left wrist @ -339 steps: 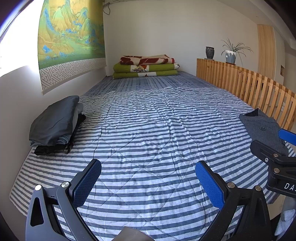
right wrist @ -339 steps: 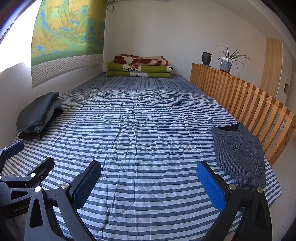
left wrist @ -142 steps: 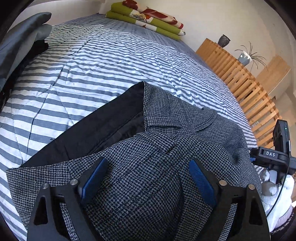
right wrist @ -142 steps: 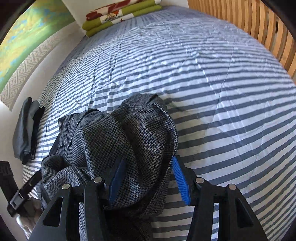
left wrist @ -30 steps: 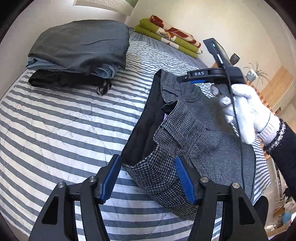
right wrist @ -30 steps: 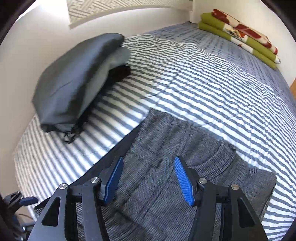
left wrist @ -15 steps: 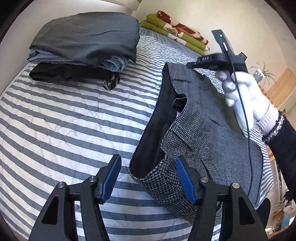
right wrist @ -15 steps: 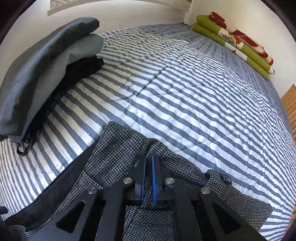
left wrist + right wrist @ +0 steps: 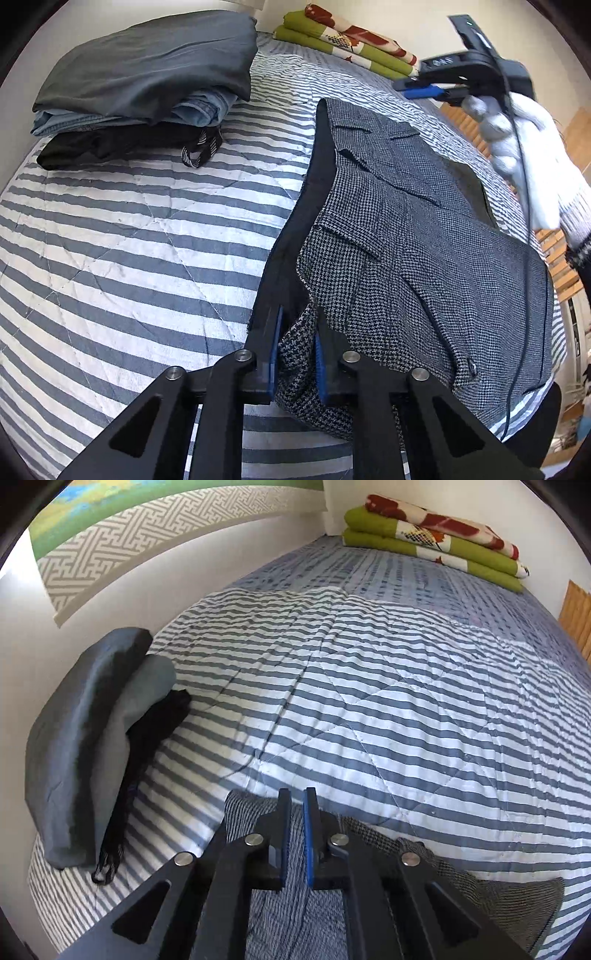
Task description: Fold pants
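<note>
Pants (image 9: 424, 236) lie spread on the striped bed (image 9: 122, 229), near its front edge, grey and checked. My left claw (image 9: 295, 354) is pinched on a bunch of the waist cloth. My right claw (image 9: 295, 842) is nearly closed above the pants; I cannot tell if it holds cloth. A white-gloved hand (image 9: 524, 155) holds it. Folded clothes (image 9: 147, 85) sit by the wall.

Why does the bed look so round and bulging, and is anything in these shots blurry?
Both wrist views use fisheye lenses, so the striped quilt bows like a dome and dark corners frame each picture. In the left wrist view the gloved hand is smeared by motion; in the right wrist view the houndstooth pants near the lens look soft.
</note>
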The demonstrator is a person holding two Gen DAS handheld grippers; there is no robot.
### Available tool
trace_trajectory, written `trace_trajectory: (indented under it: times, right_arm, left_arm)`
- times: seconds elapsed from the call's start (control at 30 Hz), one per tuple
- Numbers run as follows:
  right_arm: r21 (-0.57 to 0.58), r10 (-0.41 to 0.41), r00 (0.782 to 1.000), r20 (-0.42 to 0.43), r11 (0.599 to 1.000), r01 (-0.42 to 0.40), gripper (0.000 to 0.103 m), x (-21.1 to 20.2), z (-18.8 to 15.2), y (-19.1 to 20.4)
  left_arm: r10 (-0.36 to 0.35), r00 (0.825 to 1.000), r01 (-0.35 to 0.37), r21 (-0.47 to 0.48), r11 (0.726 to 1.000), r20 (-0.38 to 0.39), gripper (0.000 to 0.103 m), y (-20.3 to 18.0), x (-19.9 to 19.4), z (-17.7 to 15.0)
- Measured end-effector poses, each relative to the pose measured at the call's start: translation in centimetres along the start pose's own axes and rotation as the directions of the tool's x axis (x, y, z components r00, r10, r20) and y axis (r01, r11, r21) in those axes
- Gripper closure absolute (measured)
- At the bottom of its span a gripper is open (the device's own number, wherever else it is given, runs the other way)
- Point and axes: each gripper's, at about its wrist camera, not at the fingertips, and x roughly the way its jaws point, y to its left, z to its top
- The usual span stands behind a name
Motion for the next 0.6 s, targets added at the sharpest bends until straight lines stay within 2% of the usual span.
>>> trace_trajectory:
  times: [0.03,0.1,0.17,0.3,0.4,0.47,0.5,0.53,0.6]
  right_arm:
    - [-0.006,0.02,1.0,-0.006,1.0,-0.02,0.084,-1.5,-1.0,-0.3]
    - [-0.008,0.005,1.0,-0.007,1.0,-0.005,0.071,-4.9,-3.4,-1.3]
    - [0.007,0.0,1.0,0.009,1.0,0.0,0.068,-8.7,-6.4,-3.3]
    - [0.074,-0.09,0.996,0.003,0.993,0.09,0.067,-14.9,-14.7,-9.1]
    - [0.167,-0.106,0.993,-0.048,0.98,0.112,0.066,-18.2,-22.5,-13.1]
    - [0.224,-0.07,0.994,-0.079,0.971,0.086,0.066,-19.8,-27.7,-14.7]
    - [0.244,-0.049,0.995,-0.085,0.967,0.068,0.066,-20.4,-30.3,-15.0]
    - [0.254,-0.029,0.996,-0.088,0.966,0.051,0.066,-21.0,-32.4,-15.0]
    - [0.255,-0.002,0.996,-0.091,0.967,0.025,0.066,-21.9,-36.0,-14.3]
  left_arm:
    - [-0.008,1.0,0.008,-0.014,1.0,0.013,0.093,0.1,-0.3,0.0]
    - [-0.016,0.999,0.017,-0.031,0.999,0.034,0.093,0.2,-1.0,0.0]
    - [-0.014,0.998,0.015,-0.03,0.999,0.054,0.093,0.5,-1.8,-0.1]
    - [0.024,0.999,-0.021,-0.065,0.998,0.049,0.093,1.9,-1.6,-0.2]
    - [0.106,0.994,-0.105,-0.031,0.994,0.037,0.09,1.2,-1.6,-0.9]
    - [0.181,0.981,-0.182,0.013,0.983,0.066,0.083,-0.1,-1.9,-1.3]
    - [0.216,0.973,-0.219,0.022,0.976,0.078,0.076,-0.7,-2.0,-1.3]
    - [0.245,0.965,-0.248,0.025,0.968,0.097,0.063,-1.4,-2.5,-1.4]
    - [0.233,0.962,-0.238,0.02,0.971,0.144,0.06,-3.0,-3.9,-1.9]
